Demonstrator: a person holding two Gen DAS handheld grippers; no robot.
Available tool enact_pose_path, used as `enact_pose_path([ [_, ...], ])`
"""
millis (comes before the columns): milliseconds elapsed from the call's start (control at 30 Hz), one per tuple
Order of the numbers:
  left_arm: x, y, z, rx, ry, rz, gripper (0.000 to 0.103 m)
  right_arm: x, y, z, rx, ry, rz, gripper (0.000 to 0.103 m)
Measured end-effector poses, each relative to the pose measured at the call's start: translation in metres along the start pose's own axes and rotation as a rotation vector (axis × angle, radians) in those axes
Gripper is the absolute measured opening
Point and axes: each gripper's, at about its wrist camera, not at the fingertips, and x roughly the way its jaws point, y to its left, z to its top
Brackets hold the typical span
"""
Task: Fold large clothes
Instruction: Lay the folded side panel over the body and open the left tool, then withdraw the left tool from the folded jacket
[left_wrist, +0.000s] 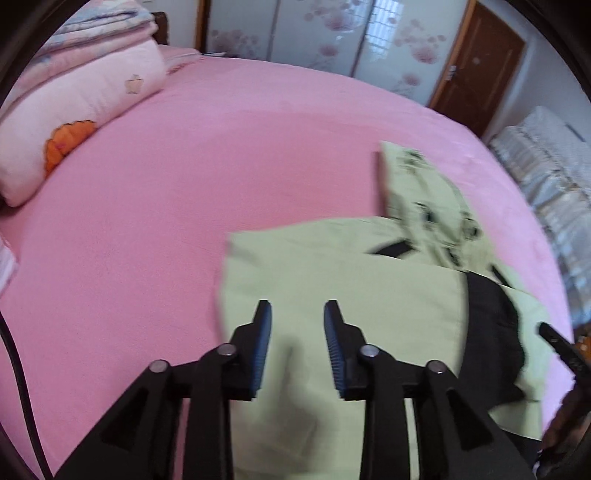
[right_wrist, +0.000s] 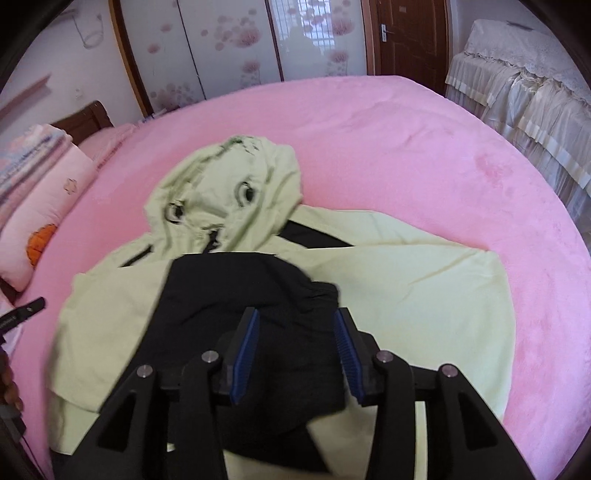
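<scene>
Pink bed (right_wrist: 424, 147) with folded quilts (left_wrist: 74, 92) at the head — pale green hoodie (right_wrist: 424, 280) lies flat, black panel (right_wrist: 258, 306) on top. Left gripper (left_wrist: 297, 314) and right gripper (right_wrist: 295, 319) both spread, empty, over it.

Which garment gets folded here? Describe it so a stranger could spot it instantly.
Start at the big bed with the pink sheet. Spread flat across its near middle lies a pale green hooded jacket, hood pointing toward the flowered wardrobe doors. Unlike the pink folded quilts at the headboard, it has black panels and cartoon eyes printed on the hood.
</scene>
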Motion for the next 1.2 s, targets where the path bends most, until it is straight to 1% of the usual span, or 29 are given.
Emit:
enact_pose_path([
  [67, 0.002, -0.028, -0.016, 0.006, 0.010, -0.065, 0.035, -0.001, 0.022, -0.010, -0.013, 0.012, 0.073, 0.043],
  [133, 0.007, -0.045, -0.030, 0.006, 0.019, -0.082, 0.040, 0.004, 0.047, -0.021, -0.056, 0.022, 0.108, 0.043],
  [167, 0.013, -0.053, -0.038, 0.002, 0.026, -0.076, 0.043, 0.008, 0.058, -0.024, -0.075, 0.025, 0.109, 0.043],
  [267, 0.033, -0.057, -0.059, -0.021, 0.064, -0.026, 0.044, 0.027, 0.082, -0.041, -0.130, 0.058, 0.104, 0.043],
  [333, 0.043, -0.049, -0.069, -0.016, 0.069, 0.030, 0.044, 0.040, 0.085, -0.049, -0.165, 0.080, 0.063, 0.043],
  [367, 0.047, -0.042, -0.074, -0.004, 0.063, 0.066, 0.044, 0.045, 0.083, -0.051, -0.184, 0.083, 0.028, 0.043],
  [433, 0.049, -0.033, -0.078, 0.019, 0.041, 0.091, 0.044, 0.050, 0.069, -0.054, -0.209, 0.074, -0.057, 0.043],
  [500, 0.049, -0.022, -0.080, 0.051, 0.028, 0.109, 0.044, 0.051, 0.046, -0.053, -0.196, 0.069, -0.135, 0.042],
  [533, 0.049, -0.017, -0.081, 0.069, 0.018, 0.134, 0.044, 0.050, 0.030, -0.051, -0.170, 0.068, -0.154, 0.040],
  [567, 0.049, -0.013, -0.080, 0.079, 0.015, 0.142, 0.044, 0.048, 0.015, -0.049, -0.136, 0.070, -0.112, 0.034],
  [600, 0.049, -0.007, -0.079, 0.082, 0.016, 0.135, 0.044, 0.045, 0.005, -0.048, -0.112, 0.072, -0.081, 0.025],
  [667, 0.049, -0.001, -0.079, 0.080, 0.019, 0.112, 0.044, 0.041, -0.006, -0.046, -0.104, 0.080, -0.063, 0.018],
  [733, 0.048, 0.000, -0.079, 0.088, 0.024, 0.122, 0.045, 0.036, -0.006, -0.046, -0.094, 0.089, -0.052, 0.019],
  [767, 0.047, -0.001, -0.079, 0.093, 0.029, 0.131, 0.048, 0.034, -0.006, -0.047, -0.084, 0.092, -0.048, 0.022],
  [800, 0.046, -0.004, -0.078, 0.096, 0.036, 0.139, 0.050, 0.033, -0.005, -0.047, -0.074, 0.096, -0.053, 0.022],
  [867, 0.040, -0.008, -0.077, 0.088, 0.055, 0.151, 0.062, 0.025, -0.003, -0.047, -0.050, 0.097, -0.057, 0.025],
  [933, 0.030, -0.017, -0.075, 0.089, 0.058, 0.163, 0.066, 0.015, 0.000, -0.047, -0.024, 0.092, -0.028, 0.027],
  [1000, 0.015, -0.027, -0.075, 0.101, 0.045, 0.177, 0.066, -0.004, 0.003, -0.051, -0.011, 0.073, 0.002, 0.027],
  [1100, -0.023, -0.037, -0.077, 0.116, 0.009, 0.174, 0.069, -0.032, 0.012, -0.058, -0.036, 0.041, 0.009, 0.027],
  [1167, -0.052, -0.042, -0.081, 0.115, -0.019, 0.165, 0.077, -0.058, 0.017, -0.067, -0.049, 0.020, 0.021, 0.027],
  [1200, -0.066, -0.044, -0.083, 0.113, -0.033, 0.165, 0.079, -0.069, 0.017, -0.070, -0.051, 0.011, 0.026, 0.028],
])
